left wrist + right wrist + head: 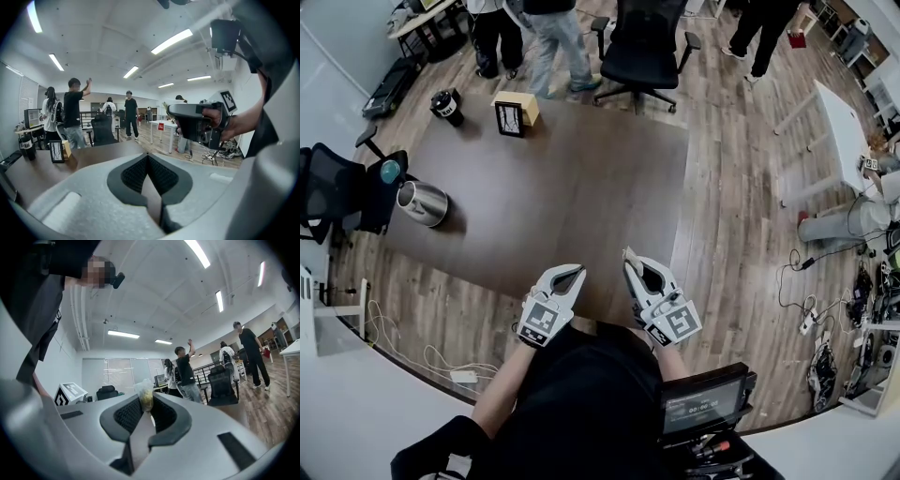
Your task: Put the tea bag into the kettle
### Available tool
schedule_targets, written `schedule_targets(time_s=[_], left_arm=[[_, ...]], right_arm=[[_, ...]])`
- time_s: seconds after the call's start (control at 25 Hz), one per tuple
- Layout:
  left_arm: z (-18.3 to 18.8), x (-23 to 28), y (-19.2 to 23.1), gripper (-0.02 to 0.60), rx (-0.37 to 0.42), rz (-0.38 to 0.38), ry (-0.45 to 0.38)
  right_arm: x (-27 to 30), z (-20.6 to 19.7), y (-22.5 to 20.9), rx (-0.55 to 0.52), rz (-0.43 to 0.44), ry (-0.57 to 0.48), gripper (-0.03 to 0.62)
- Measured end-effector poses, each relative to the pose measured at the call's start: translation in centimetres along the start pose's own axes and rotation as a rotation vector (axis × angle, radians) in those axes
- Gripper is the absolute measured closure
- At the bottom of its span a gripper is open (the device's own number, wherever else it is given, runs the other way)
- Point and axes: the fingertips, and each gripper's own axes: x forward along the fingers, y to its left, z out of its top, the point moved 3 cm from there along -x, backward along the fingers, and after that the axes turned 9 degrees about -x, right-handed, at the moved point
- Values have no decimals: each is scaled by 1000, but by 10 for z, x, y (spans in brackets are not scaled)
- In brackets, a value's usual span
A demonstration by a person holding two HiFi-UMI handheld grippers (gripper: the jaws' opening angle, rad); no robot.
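Observation:
The steel kettle (423, 202) stands near the left edge of the brown table (581, 187), far from both grippers. At the table's near edge my right gripper (630, 262) is shut on the tea bag (629, 253). In the right gripper view the pale yellowish tea bag (146, 397) sticks up from between the closed tips. My left gripper (578, 272) hangs beside it, shut with nothing between its jaws; its tips (148, 156) meet. Neither gripper view shows the kettle. The right gripper (197, 123), held in a hand, also shows in the left gripper view.
A black cup (445, 105) and a small picture frame with a wooden box (513, 114) stand at the table's far left corner. A black office chair (642, 47) sits behind the table; several people stand beyond it. Another chair (337, 187) is left of the kettle.

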Motion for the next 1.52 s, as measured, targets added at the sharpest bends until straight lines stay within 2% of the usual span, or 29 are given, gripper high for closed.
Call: schedule_targets(time_s=[0.2,0.4,0.76,1.12,1.36,1.52], left_arm=[[2,-13,22,584,-8,8,-15],[4,-35,56,584,-34,61,-36],[-4,-63,85,584,-76,108,-20],[-21,-101,140,584,-92,165,-17],[-28,-115,167,584,-92,156,-37],[-23,-121,177,584,-71,106,-44]], right_arm=[[23,-2,10,-1,9,14,548],[60,0,25,-2,53,25,548],[96,1,48,20,115,64,548],[160,-8,86,12,183,71,548],[184,-19,107,2,172,73,548],[190,-17,120,-6,143,79,548]])
